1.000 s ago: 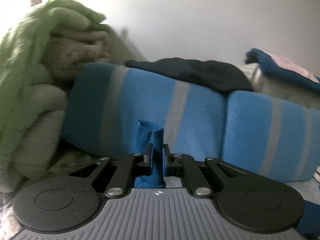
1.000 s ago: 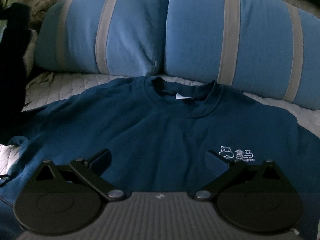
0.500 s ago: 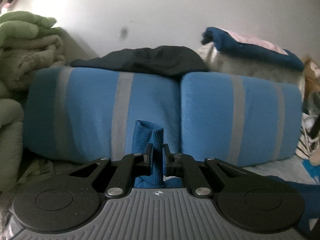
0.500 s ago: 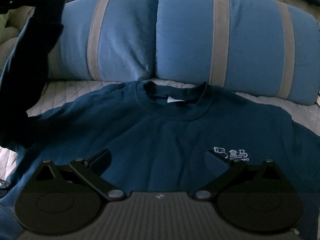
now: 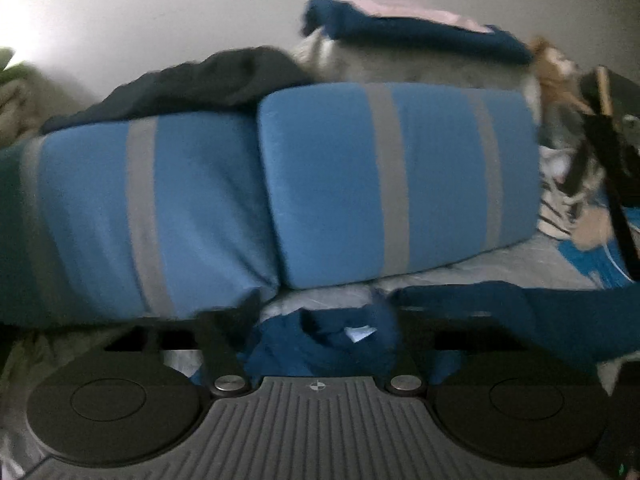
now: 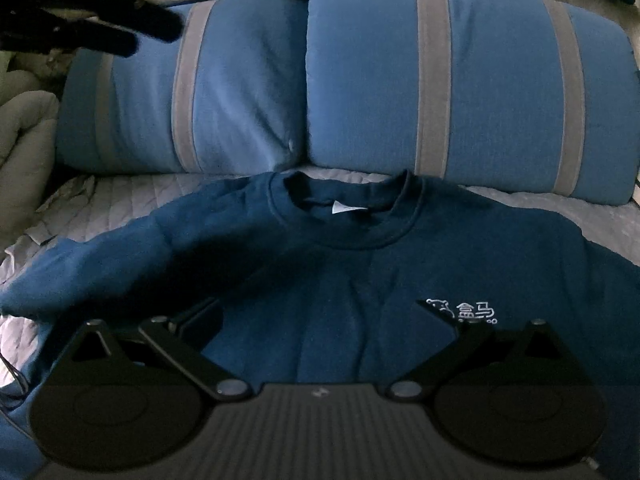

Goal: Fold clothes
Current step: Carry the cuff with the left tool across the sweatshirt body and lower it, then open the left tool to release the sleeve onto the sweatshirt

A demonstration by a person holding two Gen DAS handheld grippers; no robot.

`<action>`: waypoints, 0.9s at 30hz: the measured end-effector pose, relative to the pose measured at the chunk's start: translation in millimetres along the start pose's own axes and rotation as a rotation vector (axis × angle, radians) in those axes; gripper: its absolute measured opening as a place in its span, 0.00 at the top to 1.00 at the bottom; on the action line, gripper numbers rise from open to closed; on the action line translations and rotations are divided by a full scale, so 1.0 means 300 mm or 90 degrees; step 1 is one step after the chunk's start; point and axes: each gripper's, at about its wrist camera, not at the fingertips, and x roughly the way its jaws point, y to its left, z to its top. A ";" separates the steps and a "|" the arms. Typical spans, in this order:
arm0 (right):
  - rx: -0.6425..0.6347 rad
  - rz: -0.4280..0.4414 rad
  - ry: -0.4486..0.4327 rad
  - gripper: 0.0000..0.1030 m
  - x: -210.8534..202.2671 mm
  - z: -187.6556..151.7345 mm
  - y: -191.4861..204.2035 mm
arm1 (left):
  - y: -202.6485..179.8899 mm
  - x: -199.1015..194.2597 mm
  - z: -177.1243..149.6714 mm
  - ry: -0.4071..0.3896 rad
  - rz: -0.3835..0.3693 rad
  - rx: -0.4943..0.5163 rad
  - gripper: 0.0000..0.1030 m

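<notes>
— Since the left sleeve [image 6: 120, 264] now lies across the chest of the sweatshirt [image 6: 360, 264], what makes this fold come out well?

— I'd say the cuff should drop flat on the chest, not bunched, with the crease running straight down from the shoulder. Then the left gripper [image 5: 320, 312] should lift clear without dragging cloth along. The sweatshirt lies face up on the bed [image 6: 120, 196], collar at the far side, just near of the two blue pillows [image 6: 240, 92].

— And the left jaws?

— They are opening at this moment and already stand wide. Blue cloth and the collar label show in the gap between them, but the fingers do not press on it, so nothing is held. That view is blurred, so I cannot tell whether cloth brushes a finger.

— And over on the right?

— The right gripper [image 6: 320, 308] hovers low over the near part of the chest, jaws spread wide, one finger [image 6: 440, 312] beside the white logo [image 6: 464, 312]. It grips nothing. Whether the tips touch the fabric I cannot tell. My guess is the right sleeve comes next, folded the same way.
</notes>
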 end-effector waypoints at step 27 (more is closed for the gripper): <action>-0.061 0.016 -0.013 0.00 -0.033 0.005 0.036 | 0.321 -0.308 -0.341 0.077 0.092 0.019 0.22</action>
